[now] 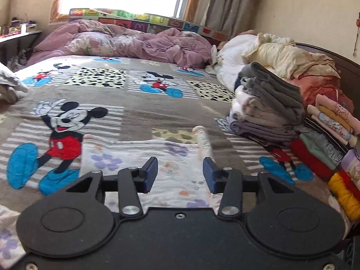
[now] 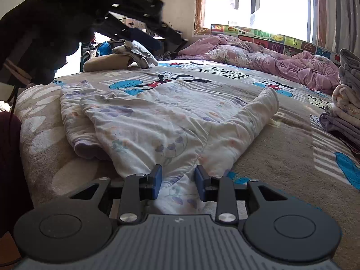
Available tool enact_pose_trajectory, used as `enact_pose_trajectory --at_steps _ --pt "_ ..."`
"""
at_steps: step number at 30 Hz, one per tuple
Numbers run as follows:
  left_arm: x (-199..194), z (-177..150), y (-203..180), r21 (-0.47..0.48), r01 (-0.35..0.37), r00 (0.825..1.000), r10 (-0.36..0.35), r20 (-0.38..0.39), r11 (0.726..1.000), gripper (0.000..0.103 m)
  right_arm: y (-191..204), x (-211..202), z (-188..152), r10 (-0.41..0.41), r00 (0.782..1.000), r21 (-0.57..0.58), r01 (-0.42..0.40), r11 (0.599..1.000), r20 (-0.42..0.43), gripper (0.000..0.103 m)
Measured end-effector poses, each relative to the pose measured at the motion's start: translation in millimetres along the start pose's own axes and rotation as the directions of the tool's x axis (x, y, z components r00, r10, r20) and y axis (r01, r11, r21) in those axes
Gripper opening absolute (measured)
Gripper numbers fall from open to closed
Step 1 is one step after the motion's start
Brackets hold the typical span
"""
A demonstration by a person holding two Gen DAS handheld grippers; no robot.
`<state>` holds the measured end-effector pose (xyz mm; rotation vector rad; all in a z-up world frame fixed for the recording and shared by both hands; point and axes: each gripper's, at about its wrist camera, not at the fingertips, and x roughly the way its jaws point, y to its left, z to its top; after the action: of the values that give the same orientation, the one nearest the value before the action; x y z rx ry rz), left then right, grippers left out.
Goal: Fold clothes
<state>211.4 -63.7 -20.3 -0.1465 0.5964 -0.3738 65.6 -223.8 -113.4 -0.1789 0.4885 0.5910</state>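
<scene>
A white floral garment [image 2: 157, 121], printed with pale purple and peach flowers, lies spread on a bed covered by a Mickey Mouse blanket [image 1: 126, 112]. It looks like a long-sleeved top or pyjama piece: in the right wrist view one sleeve [image 2: 252, 110] stretches out flat toward the right, while the other side is doubled over the body in a loose, rumpled layer. The right gripper [image 2: 178, 180] hovers low over the near hem, its blue-padded jaws standing apart with nothing between them. The left gripper [image 1: 180, 172] is held above the cloth, jaws also wide and empty; in the right wrist view it shows as a dark shape raised at upper left. At the bed's right side stand two stacks of folded clothes [image 1: 270, 110], greys and whites in one, bright colours in the other [image 1: 333, 144], so part of the job appears done. A few loose pieces [image 2: 135, 54] rest at the bed's far left edge. This garment seems partly folded, with the outstretched sleeve left to bring in.
</scene>
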Motion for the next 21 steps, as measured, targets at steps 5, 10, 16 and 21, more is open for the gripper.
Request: enact_pose_trajectory --at_steps 5,10,16,21 --pt "121 36 -25 -0.048 0.011 0.986 -0.019 -0.166 0.999 0.044 -1 -1 0 0.011 1.000 -0.001 -0.011 1.000 -0.004 0.035" --pt "170 45 -27 0.020 -0.056 0.974 0.059 -0.219 0.998 0.007 -6 -1 1 0.031 1.000 0.020 -0.031 0.999 -0.003 0.035" --pt "164 43 -5 0.028 -0.071 0.973 0.075 -0.216 0.997 0.005 -8 -2 2 0.050 0.999 0.029 -0.050 0.998 -0.005 0.035" --pt "157 34 21 -0.082 -0.088 0.976 0.069 -0.208 0.993 0.005 -10 -1 1 0.057 0.998 0.030 -0.056 0.998 -0.007 0.035"
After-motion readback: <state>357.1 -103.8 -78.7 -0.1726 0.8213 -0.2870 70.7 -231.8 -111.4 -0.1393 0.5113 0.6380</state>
